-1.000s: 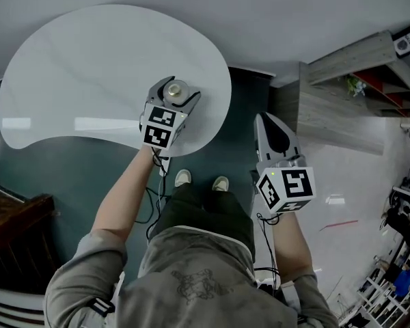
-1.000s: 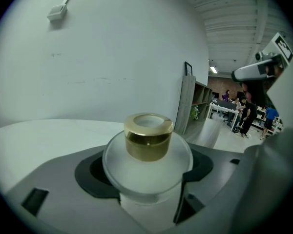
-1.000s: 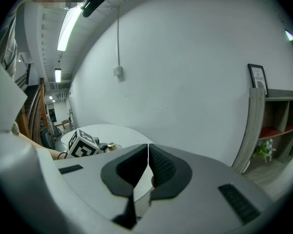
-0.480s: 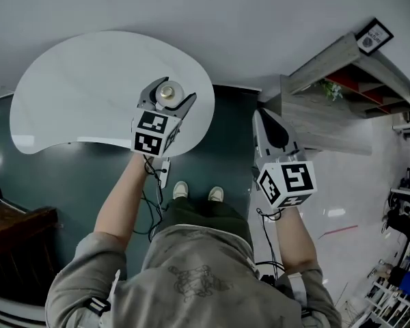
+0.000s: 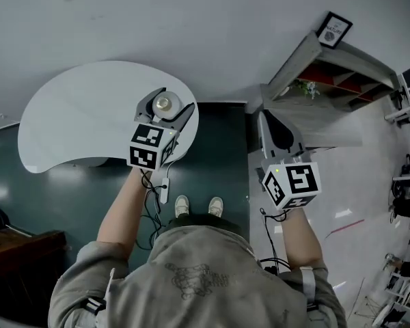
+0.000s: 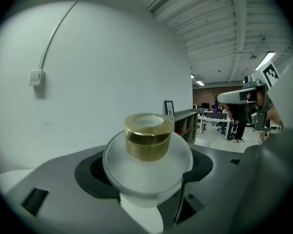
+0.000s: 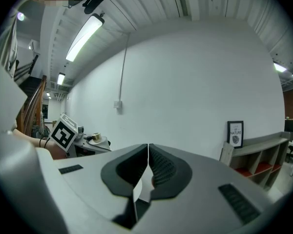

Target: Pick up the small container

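Observation:
The small container (image 5: 163, 104) is a round, frosted white jar with a gold lid (image 6: 147, 134). My left gripper (image 5: 164, 108) is shut on it, with the jaws pressed to both sides of the jar's body (image 6: 146, 172). It hangs over the right end of the white curved table (image 5: 75, 115). My right gripper (image 5: 265, 117) is shut with nothing in it and hovers off the table over the dark floor, to the right of the left one. In the right gripper view its jaws (image 7: 148, 150) touch along their length.
A pale wooden shelf unit (image 5: 328, 80) with a framed picture (image 5: 333, 27) on top stands at the right by the white wall. Dark teal floor (image 5: 55, 197) lies below the table. The person's feet (image 5: 197, 205) show near the table's edge. A wall switch (image 6: 36, 77) is at the left.
The head camera has tilted up, so the table and grippers sit lower in the picture. The left gripper keeps its hold on the container near the table's right end. The right gripper stays shut.

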Action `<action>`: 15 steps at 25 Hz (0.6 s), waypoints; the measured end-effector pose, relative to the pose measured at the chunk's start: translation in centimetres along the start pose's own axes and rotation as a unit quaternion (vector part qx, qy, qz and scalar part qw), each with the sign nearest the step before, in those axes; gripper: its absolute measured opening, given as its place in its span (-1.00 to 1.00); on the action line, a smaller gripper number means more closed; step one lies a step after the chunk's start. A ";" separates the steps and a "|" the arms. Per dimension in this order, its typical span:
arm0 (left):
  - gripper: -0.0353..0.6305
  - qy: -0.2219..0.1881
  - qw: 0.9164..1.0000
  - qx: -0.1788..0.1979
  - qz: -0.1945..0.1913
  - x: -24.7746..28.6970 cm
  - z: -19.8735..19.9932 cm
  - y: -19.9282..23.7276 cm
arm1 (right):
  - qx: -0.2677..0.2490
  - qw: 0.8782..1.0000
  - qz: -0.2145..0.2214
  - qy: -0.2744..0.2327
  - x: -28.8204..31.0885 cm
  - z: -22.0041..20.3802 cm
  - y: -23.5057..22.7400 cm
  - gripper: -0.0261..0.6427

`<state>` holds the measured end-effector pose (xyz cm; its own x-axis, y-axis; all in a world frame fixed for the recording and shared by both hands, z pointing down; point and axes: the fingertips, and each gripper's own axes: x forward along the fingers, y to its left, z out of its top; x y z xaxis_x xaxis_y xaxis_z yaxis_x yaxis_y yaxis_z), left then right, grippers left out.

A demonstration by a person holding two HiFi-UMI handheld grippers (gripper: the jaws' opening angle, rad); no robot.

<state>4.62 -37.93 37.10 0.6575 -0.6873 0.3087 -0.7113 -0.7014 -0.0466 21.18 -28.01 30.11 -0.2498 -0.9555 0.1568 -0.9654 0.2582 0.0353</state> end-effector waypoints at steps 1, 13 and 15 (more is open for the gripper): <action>0.15 -0.003 1.000 0.005 -0.002 -0.2 0.5 -0.6 | -0.002 1.000 -0.004 -0.003 -0.9 0.4 -0.2 -0.83; 0.15 -0.007 0.995 0.036 -0.092 0.3 3.8 -9.5 | 0.007 0.998 -0.054 -0.023 -9.2 2.4 -1.9 -0.83; 0.15 -0.008 0.994 0.033 -0.104 0.5 4.1 -10.4 | 0.002 0.998 -0.064 -0.020 -10.0 2.2 -2.0 -0.83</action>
<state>13.38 -31.77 33.88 0.7926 -0.5290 0.3031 -0.5423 -0.8389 -0.0462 25.47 -19.27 26.26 -0.1277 -0.9855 0.1120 -0.9898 0.1338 0.0492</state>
